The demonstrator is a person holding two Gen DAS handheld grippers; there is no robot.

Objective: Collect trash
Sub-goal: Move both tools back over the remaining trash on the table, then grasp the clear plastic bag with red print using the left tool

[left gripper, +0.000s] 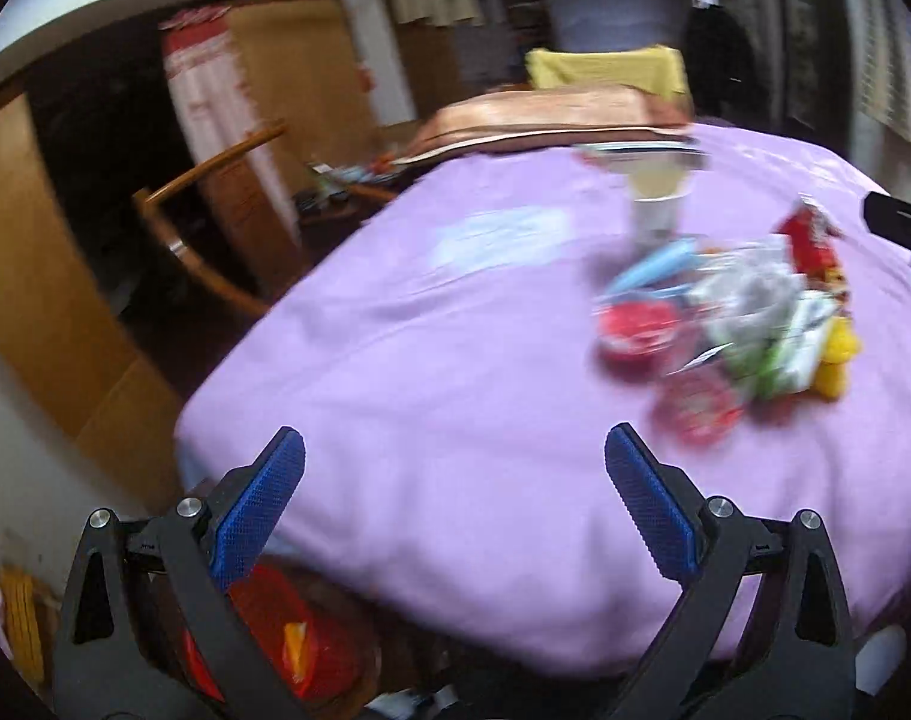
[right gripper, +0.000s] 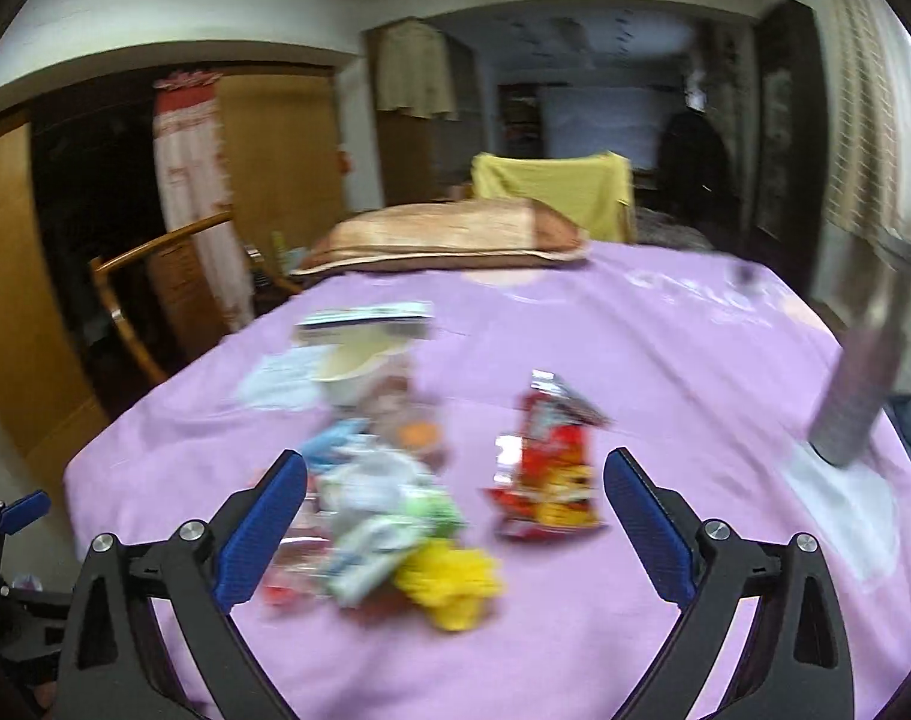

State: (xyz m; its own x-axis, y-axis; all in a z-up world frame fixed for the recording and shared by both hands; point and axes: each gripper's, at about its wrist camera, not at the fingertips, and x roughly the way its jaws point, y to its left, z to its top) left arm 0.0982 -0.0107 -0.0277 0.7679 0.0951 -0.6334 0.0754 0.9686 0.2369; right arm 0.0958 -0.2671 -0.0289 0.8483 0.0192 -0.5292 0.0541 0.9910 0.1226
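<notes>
A heap of trash lies on a bed under a purple sheet (left gripper: 455, 324). It holds a red snack packet (right gripper: 551, 462), a yellow crumpled wrapper (right gripper: 449, 585), green-and-white wrappers (right gripper: 383, 528), red round lids (left gripper: 635, 327) and a white cup (right gripper: 359, 375). My left gripper (left gripper: 455, 498) is open and empty over the bed's near left corner, left of the heap. My right gripper (right gripper: 455, 516) is open and empty, just in front of the heap, which shows between its fingers. Both views are blurred.
A brown pillow (right gripper: 443, 237) and a yellow cloth (right gripper: 551, 192) lie at the bed's far end. A wooden chair (left gripper: 209, 222) stands left of the bed. A red bag (left gripper: 275, 630) sits on the floor below the near corner. A grey cylinder (right gripper: 857, 396) stands at right.
</notes>
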